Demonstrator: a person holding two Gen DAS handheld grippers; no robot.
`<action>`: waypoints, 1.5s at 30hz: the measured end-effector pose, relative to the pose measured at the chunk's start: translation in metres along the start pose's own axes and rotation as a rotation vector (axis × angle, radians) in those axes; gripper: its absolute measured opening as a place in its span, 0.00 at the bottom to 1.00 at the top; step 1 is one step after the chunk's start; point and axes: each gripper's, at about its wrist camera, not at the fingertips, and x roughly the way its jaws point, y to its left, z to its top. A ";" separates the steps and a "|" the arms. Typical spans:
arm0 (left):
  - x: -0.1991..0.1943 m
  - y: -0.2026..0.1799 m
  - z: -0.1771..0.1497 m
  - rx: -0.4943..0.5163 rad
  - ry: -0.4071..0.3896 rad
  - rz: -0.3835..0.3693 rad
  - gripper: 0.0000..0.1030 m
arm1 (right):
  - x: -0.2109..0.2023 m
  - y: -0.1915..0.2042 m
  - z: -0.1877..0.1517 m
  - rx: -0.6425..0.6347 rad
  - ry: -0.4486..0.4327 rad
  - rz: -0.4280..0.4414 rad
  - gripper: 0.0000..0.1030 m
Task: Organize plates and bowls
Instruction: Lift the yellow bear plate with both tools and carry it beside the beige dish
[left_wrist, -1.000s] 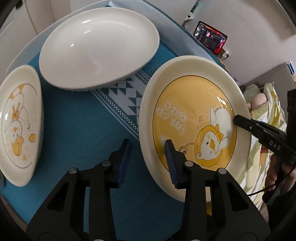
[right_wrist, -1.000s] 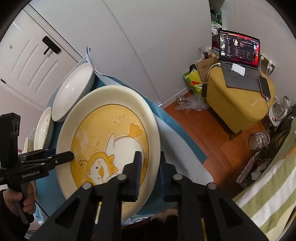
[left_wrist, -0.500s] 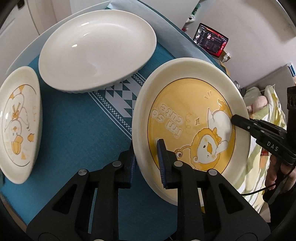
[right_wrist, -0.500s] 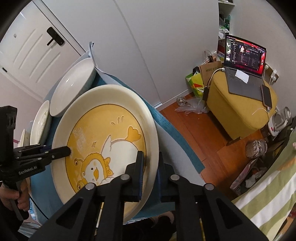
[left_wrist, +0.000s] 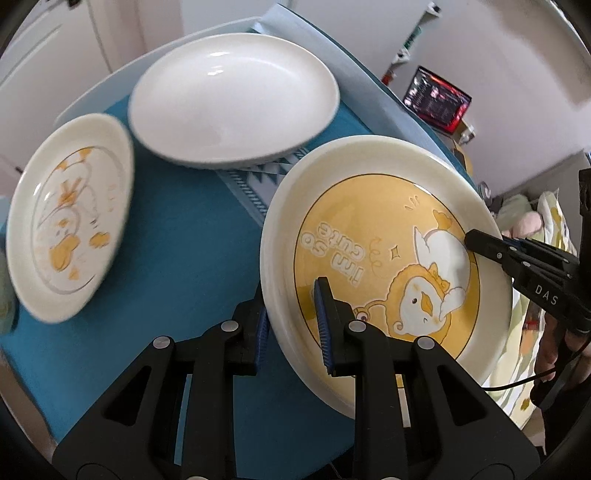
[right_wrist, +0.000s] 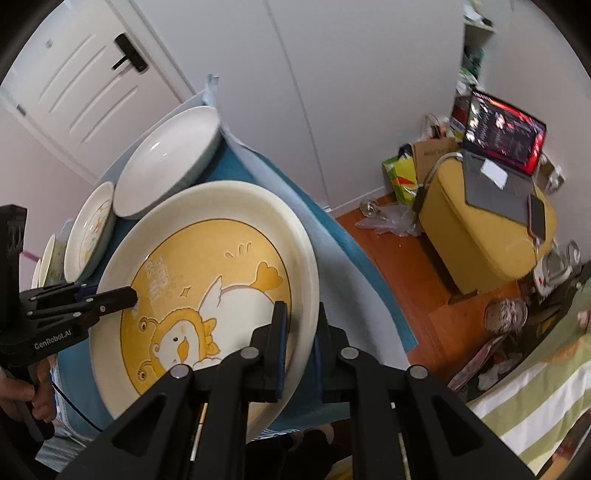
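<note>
Yellow duck plate (left_wrist: 384, 236) tilted above the blue cloth (left_wrist: 177, 258) on the bench. Left gripper (left_wrist: 291, 325) jaws, having just closed, pinch its near rim; right gripper (right_wrist: 301, 332) jaws pinch the opposite rim. White bowl (left_wrist: 232, 99) behind.

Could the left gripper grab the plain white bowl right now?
Probably not yet. The left gripper is shut on the rim of the yellow duck plate, which the right gripper also clamps. The white bowl sits uncovered on the blue cloth, but the plate must go down first.
</note>
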 end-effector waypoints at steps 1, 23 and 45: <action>-0.005 0.004 -0.004 -0.013 -0.009 0.004 0.19 | -0.001 0.003 0.001 -0.009 -0.004 0.006 0.11; -0.153 0.132 -0.173 -0.550 -0.248 0.233 0.19 | -0.014 0.203 -0.008 -0.570 0.020 0.318 0.12; -0.110 0.216 -0.271 -0.745 -0.284 0.263 0.19 | 0.080 0.300 -0.065 -0.763 0.114 0.376 0.12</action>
